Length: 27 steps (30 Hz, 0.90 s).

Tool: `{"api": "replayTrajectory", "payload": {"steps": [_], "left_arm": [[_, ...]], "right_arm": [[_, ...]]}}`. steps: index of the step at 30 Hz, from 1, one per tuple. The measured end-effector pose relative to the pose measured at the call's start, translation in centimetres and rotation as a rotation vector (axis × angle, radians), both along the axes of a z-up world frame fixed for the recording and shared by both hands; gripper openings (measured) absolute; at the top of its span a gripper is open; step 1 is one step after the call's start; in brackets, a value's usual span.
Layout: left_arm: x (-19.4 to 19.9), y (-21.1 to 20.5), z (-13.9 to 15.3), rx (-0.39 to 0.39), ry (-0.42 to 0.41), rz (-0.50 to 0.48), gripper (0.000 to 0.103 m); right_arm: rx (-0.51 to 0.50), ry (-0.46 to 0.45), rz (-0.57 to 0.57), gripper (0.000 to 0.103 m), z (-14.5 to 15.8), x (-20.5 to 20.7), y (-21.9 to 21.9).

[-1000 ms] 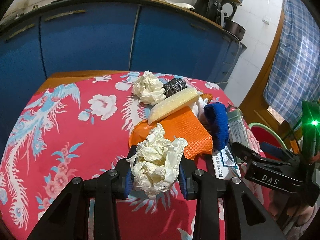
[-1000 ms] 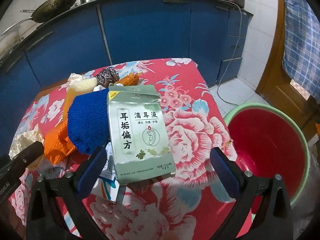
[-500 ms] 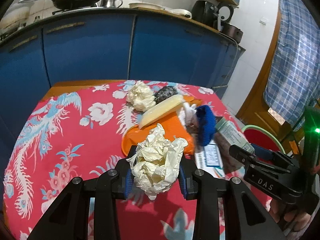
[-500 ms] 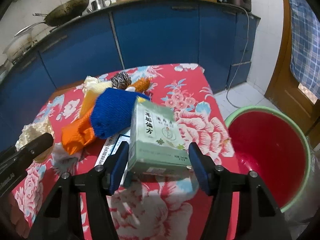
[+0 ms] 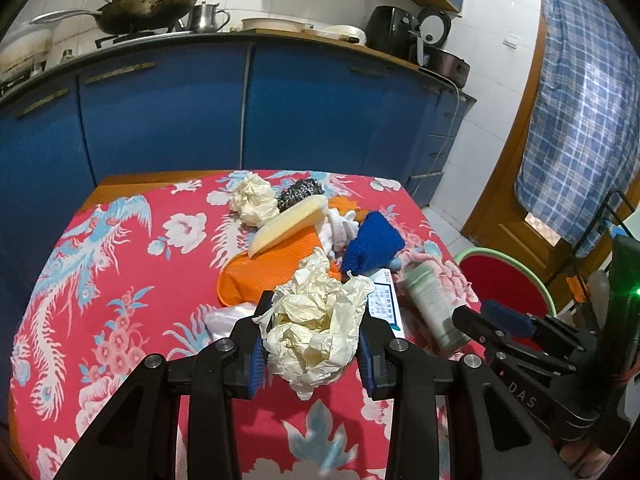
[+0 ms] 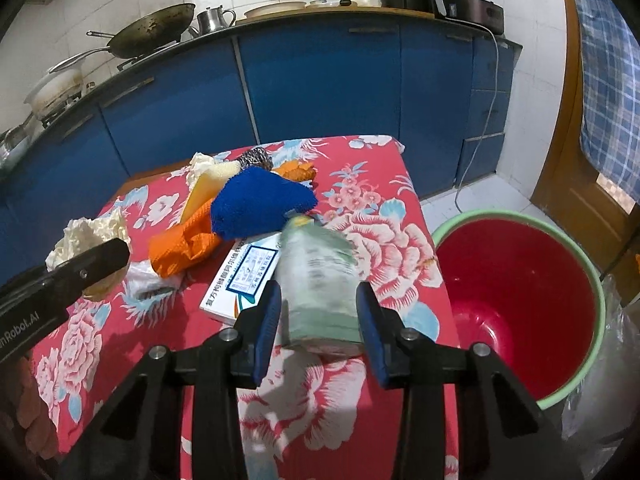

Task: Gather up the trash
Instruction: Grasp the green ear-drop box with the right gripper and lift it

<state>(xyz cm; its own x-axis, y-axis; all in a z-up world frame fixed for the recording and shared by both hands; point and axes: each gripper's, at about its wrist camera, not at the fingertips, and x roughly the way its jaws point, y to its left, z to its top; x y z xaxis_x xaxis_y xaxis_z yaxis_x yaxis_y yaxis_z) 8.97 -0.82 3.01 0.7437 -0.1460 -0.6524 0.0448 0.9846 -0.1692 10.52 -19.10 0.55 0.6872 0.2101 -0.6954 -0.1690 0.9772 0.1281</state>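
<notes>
Your right gripper point(image 6: 318, 312) has just been closing its jaws, and now they pinch the pale green box point(image 6: 318, 280), which a second ago lay flat on the cloth between wide-spread fingers; it stands lifted and tilted now. Your left gripper point(image 5: 312, 344) pinches the crumpled cream paper point(image 5: 316, 324) exactly as before, but both hands sit higher over the table than they did. The box is smeared by motion, so its print cannot be read, and its lower end is hidden behind the pads. Just beyond the right gripper, a white printed carton point(image 6: 244, 276) lies on the red flowered tablecloth point(image 6: 384, 176), partly under the box. Farther out sit a blue cloth point(image 6: 260, 204), an orange rag point(image 6: 184, 244) and what looks like a steel scourer point(image 6: 256, 158). To the right of that gripper, the red bucket point(image 6: 520, 280) stands beside the table.
</notes>
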Motion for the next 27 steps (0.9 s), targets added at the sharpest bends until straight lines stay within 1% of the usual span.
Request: {"api": "replayTrajectory", "payload": {"steps": [2,4,6,7,12,18,25,27], "left_arm": [[0.0,-0.1,0.0,0.002,-0.001,-0.001,0.037],[0.0,-0.1,0.0,0.001,0.000,0.000,0.037],[0.0,-0.2,0.0,-0.005,0.005,0.004,0.037],[0.0,-0.1,-0.1,-0.007,0.007,0.005,0.037],[0.0,0.2,-0.5,-0.012,0.017,0.013,0.037],[0.3,0.8,-1.2,-0.018,0.029,0.024,0.037],[0.6,1.0,-2.1,-0.026,0.049,0.027,0.037],[0.7,1.0,-2.2,-0.025,0.053,0.029,0.037]], "right_arm": [[-0.005,0.004,0.004,0.043,0.0,0.0,-0.1],[-0.012,0.009,0.011,0.051,0.0,0.1,-0.1],[-0.018,0.014,0.006,0.061,0.1,0.1,-0.1],[-0.016,0.019,0.010,0.062,0.0,0.2,0.0],[0.008,0.070,0.027,0.065,-1.1,0.9,0.6],[0.012,0.128,0.008,0.065,-2.9,2.0,1.1],[-0.027,0.164,-0.006,0.065,-4.3,2.6,1.9],[-0.048,0.148,-0.016,0.065,-4.3,2.6,2.0]]}}
